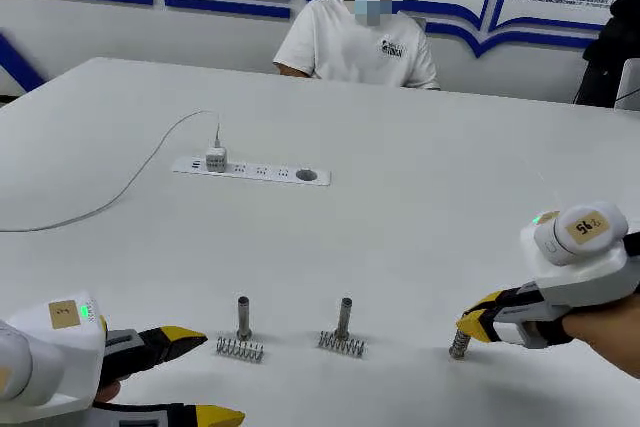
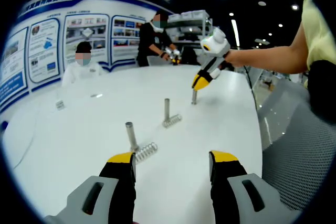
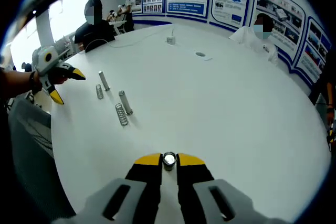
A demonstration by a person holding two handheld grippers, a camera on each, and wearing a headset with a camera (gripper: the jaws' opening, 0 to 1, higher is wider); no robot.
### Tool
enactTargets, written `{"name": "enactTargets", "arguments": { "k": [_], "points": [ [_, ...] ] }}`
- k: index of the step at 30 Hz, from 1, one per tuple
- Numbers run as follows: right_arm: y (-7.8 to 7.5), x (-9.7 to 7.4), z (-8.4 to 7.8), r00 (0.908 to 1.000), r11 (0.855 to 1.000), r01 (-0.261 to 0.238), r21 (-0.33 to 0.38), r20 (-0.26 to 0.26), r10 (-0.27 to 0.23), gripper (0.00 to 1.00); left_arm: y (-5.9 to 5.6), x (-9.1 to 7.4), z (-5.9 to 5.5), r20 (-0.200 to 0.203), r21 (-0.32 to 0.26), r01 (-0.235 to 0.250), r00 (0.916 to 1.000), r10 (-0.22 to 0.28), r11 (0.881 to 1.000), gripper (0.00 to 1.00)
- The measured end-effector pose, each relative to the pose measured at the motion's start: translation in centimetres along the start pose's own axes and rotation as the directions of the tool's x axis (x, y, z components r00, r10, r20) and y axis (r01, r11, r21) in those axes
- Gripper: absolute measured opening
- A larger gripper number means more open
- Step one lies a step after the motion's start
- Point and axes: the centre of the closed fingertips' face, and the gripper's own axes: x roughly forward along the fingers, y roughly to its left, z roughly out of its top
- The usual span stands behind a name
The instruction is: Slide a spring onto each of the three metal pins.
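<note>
Three metal pins stand in a row near the table's front edge. The left pin (image 1: 243,317) and middle pin (image 1: 344,317) are bare, each with a loose spring lying at its foot: the left spring (image 1: 240,349) and the middle spring (image 1: 341,344). The right pin (image 1: 460,345) looks coiled, as if a spring sits on it. My right gripper (image 1: 476,325) is shut on the right pin's top (image 3: 169,160). My left gripper (image 1: 205,372) stands open and holds nothing, just left of the left pin (image 2: 130,134) and its spring (image 2: 147,150).
A white power strip (image 1: 250,169) with a plugged-in charger (image 1: 215,158) and a cable lies mid-table. A person (image 1: 357,37) sits at the far side. The table's edge (image 2: 258,129) runs close beside the pins.
</note>
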Motion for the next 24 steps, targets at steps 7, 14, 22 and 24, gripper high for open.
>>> {"name": "enactTargets", "arguments": {
  "k": [7,14,22,24],
  "points": [
    [0.11,0.53,0.1,1.0,1.0,-0.005,0.002,-0.003,0.005,0.12,-0.07,0.01,0.04,0.0,0.0,-0.001,1.0,0.001,1.0,0.57],
    [0.25,0.81,-0.18,0.9999,1.0,-0.006,-0.019,-0.016,0.006,0.12,-0.13,0.02,0.03,0.002,-0.001,-0.001,1.0,0.001,1.0,0.57],
    [0.3,0.84,-0.21,0.9998,0.999,-0.007,-0.037,-0.017,0.007,0.15,-0.15,0.03,0.1,0.004,-0.001,-0.002,1.0,0.002,1.0,0.57],
    [0.28,0.82,-0.23,0.9998,0.999,-0.006,-0.041,-0.018,0.005,0.15,-0.16,0.06,0.11,0.005,-0.002,-0.001,1.0,0.001,1.0,0.57]
  ]
}}
